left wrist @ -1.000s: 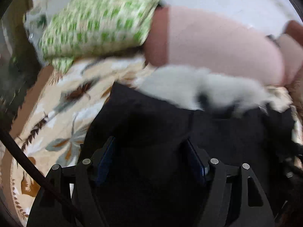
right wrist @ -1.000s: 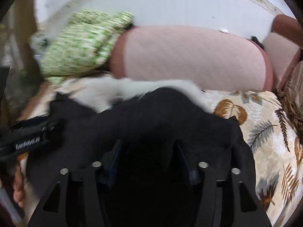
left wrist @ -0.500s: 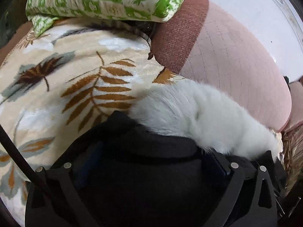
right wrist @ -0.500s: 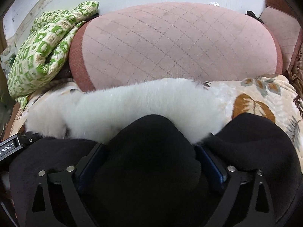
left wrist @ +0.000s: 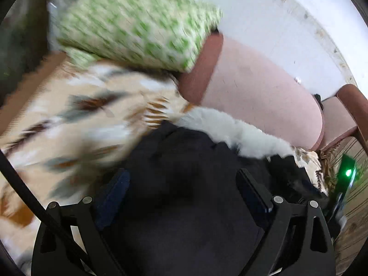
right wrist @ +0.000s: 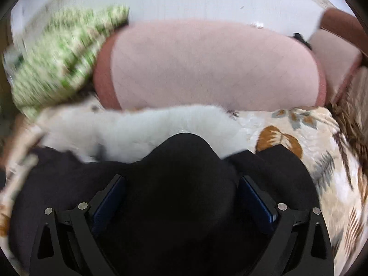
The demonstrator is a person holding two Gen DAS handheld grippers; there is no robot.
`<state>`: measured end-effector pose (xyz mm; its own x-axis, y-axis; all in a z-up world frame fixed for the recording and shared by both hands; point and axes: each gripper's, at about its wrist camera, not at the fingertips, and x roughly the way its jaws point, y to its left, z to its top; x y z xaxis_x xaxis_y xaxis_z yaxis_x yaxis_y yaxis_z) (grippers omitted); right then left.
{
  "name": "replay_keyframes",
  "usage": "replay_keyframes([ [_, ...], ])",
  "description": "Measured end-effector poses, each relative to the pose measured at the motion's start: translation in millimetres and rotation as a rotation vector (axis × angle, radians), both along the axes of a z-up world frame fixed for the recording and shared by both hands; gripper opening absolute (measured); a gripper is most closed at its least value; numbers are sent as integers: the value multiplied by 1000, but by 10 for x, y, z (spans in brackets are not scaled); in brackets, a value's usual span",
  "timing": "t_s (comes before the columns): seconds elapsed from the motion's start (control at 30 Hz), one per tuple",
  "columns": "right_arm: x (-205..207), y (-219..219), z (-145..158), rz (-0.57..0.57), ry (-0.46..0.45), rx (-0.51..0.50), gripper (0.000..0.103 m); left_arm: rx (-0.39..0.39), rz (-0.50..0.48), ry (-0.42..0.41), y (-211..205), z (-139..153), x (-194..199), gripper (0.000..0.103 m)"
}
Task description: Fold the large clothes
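I see the black fabric garment with white fur trim (left wrist: pixel 184 207) bunched between both fingers: left gripper (left wrist: pixel 184 191) closing, right gripper (right wrist: pixel 181 197) spread wide, pointing downward.

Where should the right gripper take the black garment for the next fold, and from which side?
Take the raised black hump just ahead of the right gripper, coming straight down from above. It probably bunches thick enough to pinch, and the white fur trim behind stays out of the way.

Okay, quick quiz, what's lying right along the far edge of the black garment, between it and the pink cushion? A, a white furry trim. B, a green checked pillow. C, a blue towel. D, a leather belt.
A: in the right wrist view a white furry trim runs along the far edge of the black garment, just in front of the pink cushion.
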<state>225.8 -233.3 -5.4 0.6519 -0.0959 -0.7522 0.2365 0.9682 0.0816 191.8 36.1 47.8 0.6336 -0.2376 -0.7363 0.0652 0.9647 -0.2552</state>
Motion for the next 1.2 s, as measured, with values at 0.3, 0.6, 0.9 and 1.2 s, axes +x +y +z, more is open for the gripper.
replay_keyframes([
  [0.3, -602, 506, 88, 66, 1, 19, 56, 76, 202, -144, 617, -238, -1297, 94],
  [0.6, -89, 578, -422, -24, 115, -65, 88, 52, 207, -141, 741, -204, -1256, 94],
  [0.9, -295, 366, 212, -59, -18, -83, 84, 52, 245, -122, 836, -195, -1207, 94],
  [1.2, 108, 147, -383, -115, 146, -121, 94, 158, 304, -143, 960, -150, -1108, 94],
])
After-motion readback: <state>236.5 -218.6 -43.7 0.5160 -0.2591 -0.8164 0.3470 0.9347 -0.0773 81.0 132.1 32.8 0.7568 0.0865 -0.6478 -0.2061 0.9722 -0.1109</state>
